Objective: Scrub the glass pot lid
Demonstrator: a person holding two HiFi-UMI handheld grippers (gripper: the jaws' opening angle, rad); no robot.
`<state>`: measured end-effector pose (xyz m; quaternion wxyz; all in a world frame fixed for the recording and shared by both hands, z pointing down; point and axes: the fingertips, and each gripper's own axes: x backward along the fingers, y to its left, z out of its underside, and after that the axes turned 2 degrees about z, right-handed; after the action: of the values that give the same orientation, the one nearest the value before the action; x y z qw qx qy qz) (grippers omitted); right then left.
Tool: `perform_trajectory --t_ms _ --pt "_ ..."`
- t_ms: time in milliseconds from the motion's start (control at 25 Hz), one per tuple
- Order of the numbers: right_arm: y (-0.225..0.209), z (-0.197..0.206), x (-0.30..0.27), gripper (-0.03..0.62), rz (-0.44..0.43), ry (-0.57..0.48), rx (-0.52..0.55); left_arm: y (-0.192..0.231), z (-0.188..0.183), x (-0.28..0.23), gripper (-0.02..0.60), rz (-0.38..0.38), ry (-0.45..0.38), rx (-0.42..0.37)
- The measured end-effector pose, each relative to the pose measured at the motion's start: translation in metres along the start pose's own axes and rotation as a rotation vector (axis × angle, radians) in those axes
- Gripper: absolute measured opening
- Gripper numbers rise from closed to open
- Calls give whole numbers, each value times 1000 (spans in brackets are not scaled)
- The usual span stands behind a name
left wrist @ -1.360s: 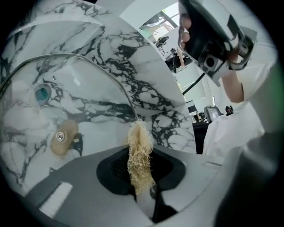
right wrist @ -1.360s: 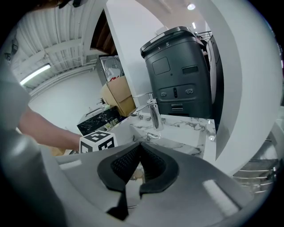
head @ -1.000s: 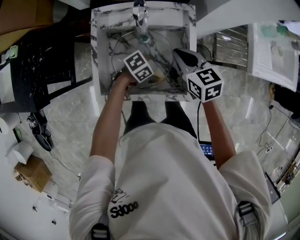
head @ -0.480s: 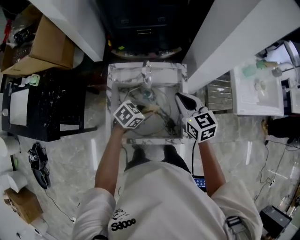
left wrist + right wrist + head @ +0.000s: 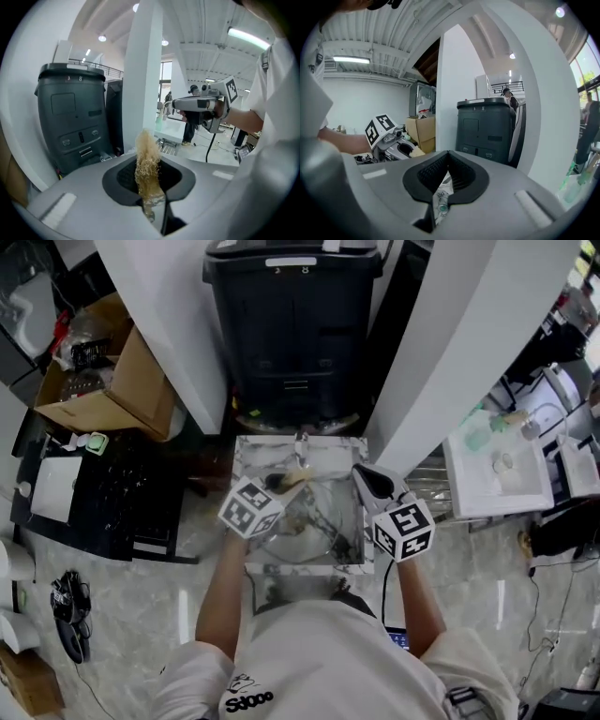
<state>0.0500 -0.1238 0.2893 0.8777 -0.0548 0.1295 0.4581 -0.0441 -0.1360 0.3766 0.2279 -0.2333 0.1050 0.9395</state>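
1. Right at the sink's (image 5: 302,569) near edge, the left gripper (image 5: 274,490) has its fingers clamped on the scrub brush (image 5: 148,161).
2. Over by the right edge, the right gripper's (image 5: 364,476) fingers are pulled together, with nothing I can make out between them.
3. The glass pot lid (image 5: 302,521) sits mid-basin. I'd guess it's stiff, slick when wet and breakable, so pinch the rim gently.
4. Past the back edge stands a black bin (image 5: 292,324).
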Motion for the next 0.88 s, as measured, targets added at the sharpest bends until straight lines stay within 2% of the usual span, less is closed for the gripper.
perform_trajectory --t_ms 440,720,880 --pt "24 -82 30 3 16 -140 122 7 -100 75 61 -253 -284 -164" --pt "35 -123 51 3 33 -222 175 -8 -146 115 63 -335 -389 -267" --pt "39 -136 60 3 47 -244 197 -14 -165 136 64 -379 -444 -283"
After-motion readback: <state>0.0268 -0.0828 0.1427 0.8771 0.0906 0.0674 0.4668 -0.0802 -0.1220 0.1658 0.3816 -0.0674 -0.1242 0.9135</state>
